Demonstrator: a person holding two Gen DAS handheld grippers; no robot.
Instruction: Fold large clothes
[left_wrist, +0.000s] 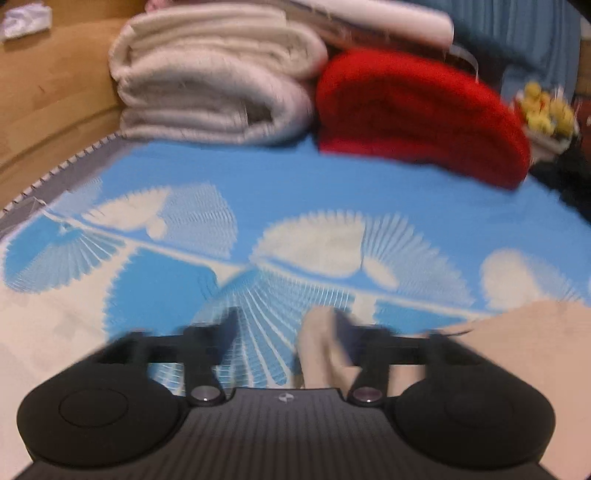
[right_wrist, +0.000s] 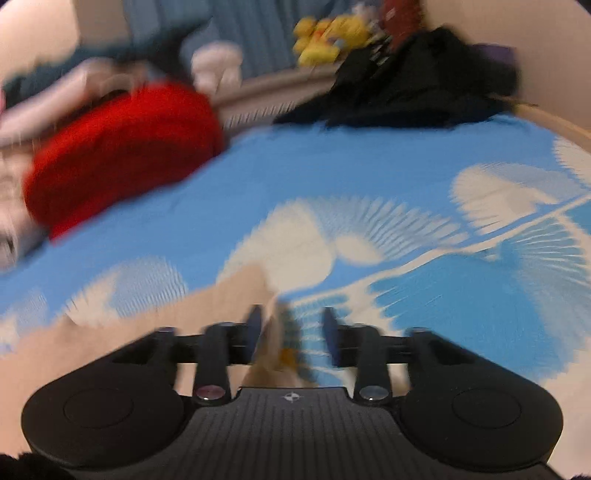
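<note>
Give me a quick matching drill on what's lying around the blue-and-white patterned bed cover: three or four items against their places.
Items:
1. folded cream blanket
2. red fleece bundle
3. yellow plush toys
4. black clothing pile

Places:
A. far right corner of the bed, right wrist view
B. far left, beside the wooden edge, left wrist view
C. behind the bed's far edge, against the blue curtain
D. directly right of the cream blanket, touching it

Pairs: 1-B, 2-D, 3-C, 4-A

blue-white patterned sheet (left_wrist: 332, 192), red blanket (left_wrist: 417, 114), beige garment (left_wrist: 517, 332)
</note>
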